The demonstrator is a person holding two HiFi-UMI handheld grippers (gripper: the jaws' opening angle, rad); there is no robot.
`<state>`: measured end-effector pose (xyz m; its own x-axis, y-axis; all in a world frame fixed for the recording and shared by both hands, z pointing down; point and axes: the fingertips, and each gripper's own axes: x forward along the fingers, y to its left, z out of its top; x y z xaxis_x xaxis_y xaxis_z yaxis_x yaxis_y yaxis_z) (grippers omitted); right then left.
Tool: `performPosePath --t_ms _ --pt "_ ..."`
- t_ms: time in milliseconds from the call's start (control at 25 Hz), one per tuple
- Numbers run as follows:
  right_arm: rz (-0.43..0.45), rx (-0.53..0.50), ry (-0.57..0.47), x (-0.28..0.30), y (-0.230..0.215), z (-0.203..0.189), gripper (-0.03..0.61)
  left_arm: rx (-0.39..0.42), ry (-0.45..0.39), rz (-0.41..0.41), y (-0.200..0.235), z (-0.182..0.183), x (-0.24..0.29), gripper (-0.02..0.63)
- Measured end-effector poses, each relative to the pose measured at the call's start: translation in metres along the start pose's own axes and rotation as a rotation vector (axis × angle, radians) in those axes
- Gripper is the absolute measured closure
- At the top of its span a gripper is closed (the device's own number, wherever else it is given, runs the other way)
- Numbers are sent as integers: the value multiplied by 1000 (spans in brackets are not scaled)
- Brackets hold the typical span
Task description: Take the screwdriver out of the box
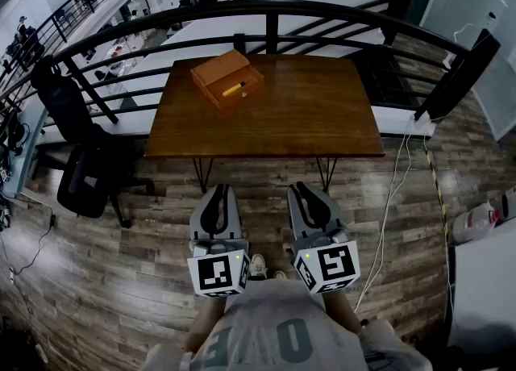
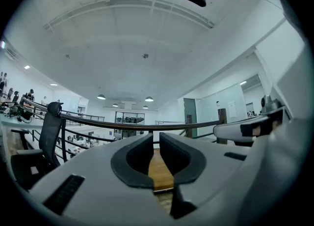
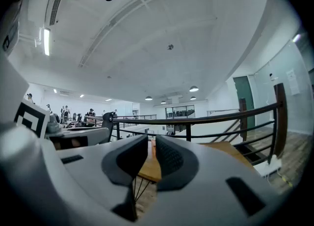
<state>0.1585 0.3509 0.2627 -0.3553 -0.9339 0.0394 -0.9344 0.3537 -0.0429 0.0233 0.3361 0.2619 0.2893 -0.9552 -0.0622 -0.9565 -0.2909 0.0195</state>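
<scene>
Nearest, at 6 o'clock in the head view, a grey shirt (image 1: 266,337). Just beyond it, over the wooden floor (image 1: 121,281), left gripper (image 1: 218,190) and right gripper (image 1: 305,188) side by side, both level, both aimed toward 12 o'clock and short of the near edge of the tabletop (image 1: 306,119). Left jaws drawn almost together, only a thin slit between the dark pads, nothing in it but a strip of wood seen through. Right jaws the same: closed to a slit, gripping nothing.

Farther out, the tabletop itself, brown wood on thin black legs. Toward its 11 o'clock corner, a wooden box (image 1: 211,93), set askew, lid (image 1: 219,67) lying back on the far side, compartment open toward the near side. Inside that compartment, the screwdriver (image 1: 234,88), yellow handle, lying aslant. Well apart from both jaws: about 12 o'clock from the left pair, about 11 o'clock from the right pair.

Off at 9 o'clock, a black office chair (image 1: 76,143) on the floor. Farthest, curving behind the tabletop, a black railing (image 1: 322,18).
</scene>
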Motion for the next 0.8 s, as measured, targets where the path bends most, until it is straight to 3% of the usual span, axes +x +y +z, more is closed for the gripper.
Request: performPosePath --t_ms 400,800 --pt "-11 -8 7 12 -3 -1 521 -12 -11 -13 5 2 10 565" --pt "-16 4 5 35 3 -6 520 -45 -21 -1 36 -3 26 565"
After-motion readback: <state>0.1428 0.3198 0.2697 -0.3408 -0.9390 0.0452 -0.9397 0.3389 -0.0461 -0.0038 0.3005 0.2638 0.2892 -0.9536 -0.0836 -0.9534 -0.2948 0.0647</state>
